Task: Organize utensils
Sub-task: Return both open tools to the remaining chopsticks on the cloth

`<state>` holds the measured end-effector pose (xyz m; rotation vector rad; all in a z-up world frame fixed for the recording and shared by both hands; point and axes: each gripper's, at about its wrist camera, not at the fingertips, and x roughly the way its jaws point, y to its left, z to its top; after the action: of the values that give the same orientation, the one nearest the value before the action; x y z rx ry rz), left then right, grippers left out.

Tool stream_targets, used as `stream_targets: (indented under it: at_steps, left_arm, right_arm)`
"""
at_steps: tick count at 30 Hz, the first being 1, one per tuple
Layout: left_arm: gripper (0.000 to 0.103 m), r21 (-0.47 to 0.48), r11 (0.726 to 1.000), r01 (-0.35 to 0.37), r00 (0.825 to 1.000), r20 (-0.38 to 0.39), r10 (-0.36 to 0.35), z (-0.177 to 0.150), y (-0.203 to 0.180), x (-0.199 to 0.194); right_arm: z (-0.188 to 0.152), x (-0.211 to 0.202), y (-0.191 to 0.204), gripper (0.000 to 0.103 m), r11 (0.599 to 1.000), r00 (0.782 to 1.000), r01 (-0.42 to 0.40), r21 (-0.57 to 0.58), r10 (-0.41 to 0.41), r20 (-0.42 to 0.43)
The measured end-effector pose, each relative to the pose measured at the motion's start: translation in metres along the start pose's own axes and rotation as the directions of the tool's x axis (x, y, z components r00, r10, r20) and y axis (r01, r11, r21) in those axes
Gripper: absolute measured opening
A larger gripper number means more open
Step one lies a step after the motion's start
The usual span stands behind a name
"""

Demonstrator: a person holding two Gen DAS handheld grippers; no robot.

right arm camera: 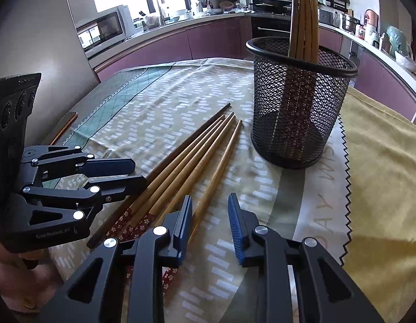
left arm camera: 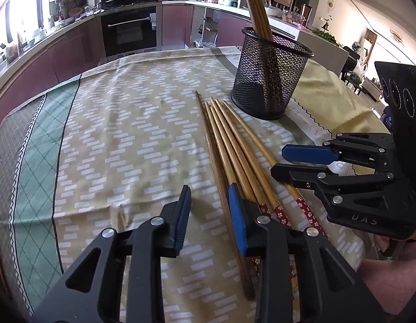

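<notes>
While flat, chopsticks [left arm camera: 229, 145] tips toward holder [left arm camera: 270, 80]

Wooden chopsticks [left arm camera: 229, 145], black wire-mesh holder [left arm camera: 270, 80], printed cloth [left arm camera: 122, 140].

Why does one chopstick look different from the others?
Among the loose chopsticks on the tablecloth, one dark chopstick is browner than the rest. Nothing looks broken or spilled; the mesh holder stands upright.

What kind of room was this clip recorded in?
Most likely a home kitchen: a built-in oven under a stovetop with pans, a microwave on the counter, and a cloth-covered table with chopsticks.
</notes>
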<state>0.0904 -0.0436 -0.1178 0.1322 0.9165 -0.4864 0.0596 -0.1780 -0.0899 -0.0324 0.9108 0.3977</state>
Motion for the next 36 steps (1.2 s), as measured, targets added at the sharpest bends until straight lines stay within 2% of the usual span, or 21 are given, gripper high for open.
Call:
stream_targets:
  at_steps: [3,5,7,8,15,17,25,36]
  left_arm:
    - [0.027,0.005,1.000,0.005,1.000,-0.003,-0.005,-0.001,-0.002,0.000]
    - [0.020,-0.006,1.000,0.021,1.000,-0.003,-0.021,-0.002,-0.001,-0.001]
    - [0.010,-0.019,0.999,0.041,0.999,-0.002,-0.041,-0.002,-0.001,-0.002]
    - [0.010,-0.021,0.999,0.039,0.999,-0.003,-0.039,-0.003,-0.001,-0.003]
    - [0.009,-0.053,0.998,0.034,0.999,-0.013,-0.034,-0.007,0.003,-0.008]
    - [0.014,-0.062,0.997,0.039,0.999,-0.023,-0.040,-0.006,0.005,-0.006]
    - [0.019,-0.014,1.000,0.007,1.000,0.000,-0.007,0.020,0.003,0.005]
    - [0.020,0.006,1.000,-0.010,0.999,-0.037,0.011,0.042,0.007,0.034]
  right_arm:
    - [0.001,0.001,-0.001,0.022,1.000,1.000,0.004,0.000,-0.004,-0.003]
    - [0.001,0.001,-0.002,0.020,1.000,1.000,0.005,0.001,-0.005,-0.004]
    - [0.001,0.001,-0.002,0.019,1.000,1.000,0.008,0.001,-0.008,-0.005]
    - [0.001,0.001,-0.003,0.019,1.000,1.000,0.011,0.001,-0.011,-0.005]
    - [0.001,0.002,-0.005,0.019,1.000,1.000,0.016,0.008,-0.016,-0.005]
    - [0.002,0.003,-0.005,0.019,1.000,1.000,0.017,0.008,-0.017,-0.004]
    - [0.007,0.008,-0.005,0.019,1.000,1.000,0.025,0.012,-0.025,0.000]
    - [0.017,0.016,-0.009,0.019,0.999,0.999,0.033,0.016,-0.033,0.008]
